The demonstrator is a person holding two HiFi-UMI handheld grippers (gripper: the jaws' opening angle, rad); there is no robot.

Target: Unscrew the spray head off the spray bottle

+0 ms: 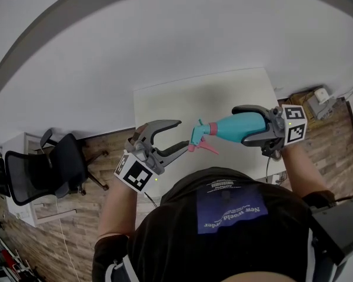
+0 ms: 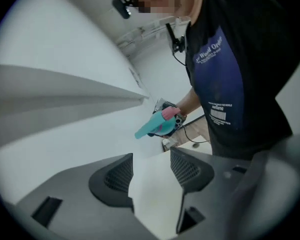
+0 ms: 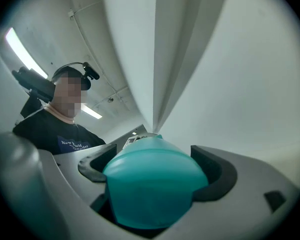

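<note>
Bottle rear — inside right tool

Head view steeply down, both gripper views facing inward, all apparently sharing the spray bottle

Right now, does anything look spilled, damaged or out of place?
Nothing stands out. The right gripper clamps the teal spray bottle level above the white table, spray head on and pointing at the open, empty left gripper. No spill or damage shows.

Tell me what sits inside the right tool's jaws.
The teal spray bottle, gripped around its body by the right tool. Its bulk hides the spray head from the right gripper view.
</note>
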